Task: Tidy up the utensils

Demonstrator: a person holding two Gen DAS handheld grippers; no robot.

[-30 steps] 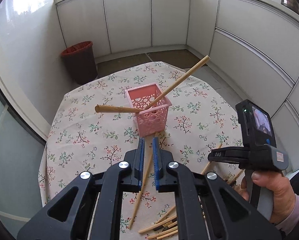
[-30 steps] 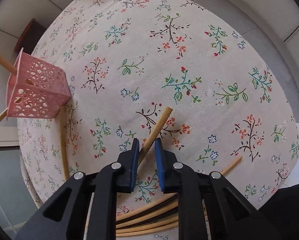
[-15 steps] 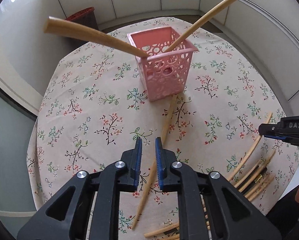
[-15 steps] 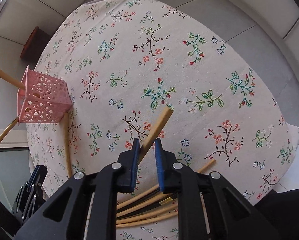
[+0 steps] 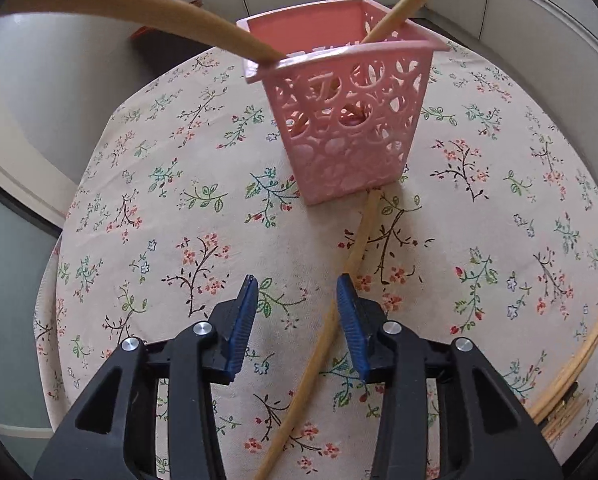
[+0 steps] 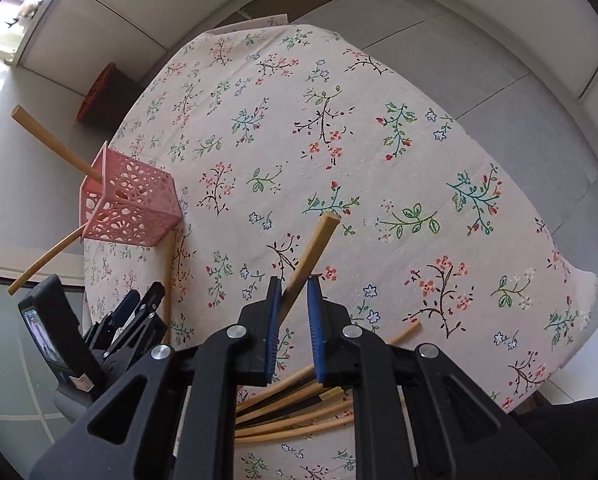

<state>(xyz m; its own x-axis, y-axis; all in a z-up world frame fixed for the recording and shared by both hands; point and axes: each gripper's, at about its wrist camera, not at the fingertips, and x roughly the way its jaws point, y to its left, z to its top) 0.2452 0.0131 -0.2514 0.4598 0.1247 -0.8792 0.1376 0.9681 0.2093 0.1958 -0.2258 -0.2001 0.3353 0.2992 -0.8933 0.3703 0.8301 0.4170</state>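
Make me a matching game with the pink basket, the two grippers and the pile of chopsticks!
Things:
1. pink basket
2. left gripper
3. right gripper
4. chopstick pile

States:
A. shut on a chopstick
B. open above a chopstick lying on the tablecloth
C. lying at the table's near edge
D. standing up with two chopsticks inside

Pairs: 1-D, 2-B, 3-A, 4-C
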